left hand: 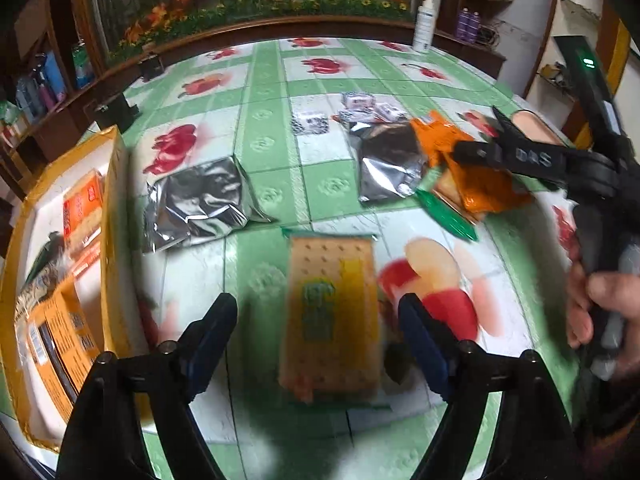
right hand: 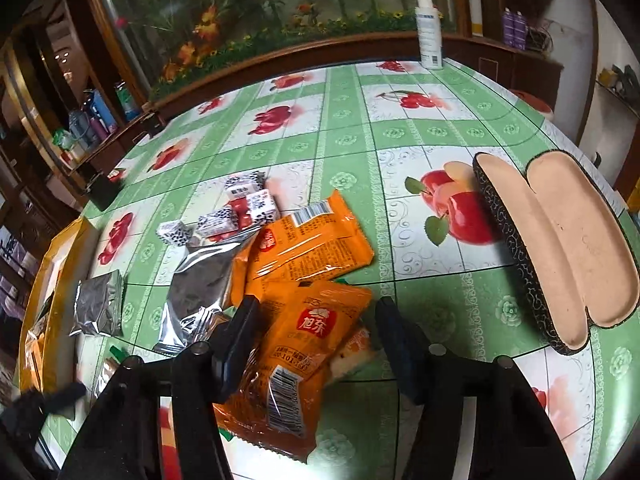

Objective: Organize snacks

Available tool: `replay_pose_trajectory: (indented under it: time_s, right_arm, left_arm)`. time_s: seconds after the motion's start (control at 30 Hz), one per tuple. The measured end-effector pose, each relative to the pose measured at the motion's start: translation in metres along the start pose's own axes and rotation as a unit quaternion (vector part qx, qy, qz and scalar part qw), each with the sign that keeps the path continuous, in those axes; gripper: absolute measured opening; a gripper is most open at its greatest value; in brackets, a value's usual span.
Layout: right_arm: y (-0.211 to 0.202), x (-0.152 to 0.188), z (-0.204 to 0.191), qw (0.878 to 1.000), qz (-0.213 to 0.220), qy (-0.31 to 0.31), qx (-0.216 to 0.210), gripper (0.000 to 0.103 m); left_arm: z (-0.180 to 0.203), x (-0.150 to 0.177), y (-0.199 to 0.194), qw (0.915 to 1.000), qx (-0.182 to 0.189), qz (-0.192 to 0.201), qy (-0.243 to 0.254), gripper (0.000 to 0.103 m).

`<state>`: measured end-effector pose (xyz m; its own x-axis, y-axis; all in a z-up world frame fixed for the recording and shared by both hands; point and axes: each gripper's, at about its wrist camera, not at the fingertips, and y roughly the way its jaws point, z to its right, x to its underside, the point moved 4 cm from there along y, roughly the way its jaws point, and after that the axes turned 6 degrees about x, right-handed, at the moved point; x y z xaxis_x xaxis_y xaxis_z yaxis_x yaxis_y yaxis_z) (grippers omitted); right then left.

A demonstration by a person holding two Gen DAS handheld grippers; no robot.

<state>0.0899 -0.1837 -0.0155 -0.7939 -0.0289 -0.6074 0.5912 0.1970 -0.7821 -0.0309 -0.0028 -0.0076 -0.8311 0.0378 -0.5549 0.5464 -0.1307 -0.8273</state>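
Note:
My left gripper point(left hand: 316, 312) is open above a yellow cracker packet point(left hand: 330, 312) that lies flat on the table between its fingers. My right gripper point(right hand: 316, 320) is open around an orange snack packet point(right hand: 296, 360); it also shows in the left wrist view point(left hand: 472, 152) over the orange packets point(left hand: 484, 184). A second orange packet point(right hand: 312, 240) lies just beyond. Two silver foil packets point(left hand: 200, 200) point(left hand: 390, 168) and small black-and-white wrapped candies point(right hand: 240, 216) lie on the table. A yellow box point(left hand: 60, 264) at the left holds several snacks.
The green fruit-print tablecloth point(right hand: 400, 132) covers the table. An open glasses case point(right hand: 552, 248) lies at the right. A white spray bottle point(right hand: 429, 28) stands at the far edge by a wooden ledge. A green-edged packet point(left hand: 448, 216) lies beside the orange ones.

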Motion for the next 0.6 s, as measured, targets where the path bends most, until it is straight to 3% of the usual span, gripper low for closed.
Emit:
replay_pose_trajectory:
  time_s: [0.03,0.07,0.1,0.17,0.23,0.4,0.53,0.6]
  right_arm:
    - [-0.001,0.001,-0.001,1.0,0.003,-0.007,0.003,0.06]
    - [-0.002,0.001,-0.001,1.0,0.005,-0.011,0.005,0.058]
    - [-0.003,0.001,-0.002,1.0,0.007,-0.014,0.008,0.047]
    - [-0.006,0.0,-0.001,1.0,0.013,-0.017,0.01,0.038]
    - [-0.008,-0.001,0.001,1.0,0.012,-0.005,-0.012,0.031]
    - [-0.013,-0.003,0.0,0.998,0.014,0.012,-0.065,0.026]
    - [-0.029,0.001,-0.006,0.994,0.039,0.007,-0.103,0.024]
    - [-0.034,0.009,-0.008,0.993,0.041,0.001,-0.107,0.024]
  left_arm:
    - [0.001,-0.002,0.004,1.0,0.004,-0.002,0.001,0.082]
    - [0.001,-0.002,0.008,1.0,0.004,-0.005,0.002,0.075]
    - [0.001,-0.002,0.012,0.9999,-0.002,-0.01,0.004,0.065]
    - [0.0,0.0,0.013,1.0,-0.007,0.0,0.006,0.047]
    - [-0.002,0.0,0.013,1.0,-0.007,0.001,0.001,0.046]
    - [-0.005,0.007,0.008,1.0,-0.006,-0.002,0.002,0.046]
    - [-0.008,0.017,0.0,1.0,0.004,-0.001,-0.002,0.046]
    - [-0.009,0.019,0.0,1.0,-0.001,0.003,0.006,0.046]
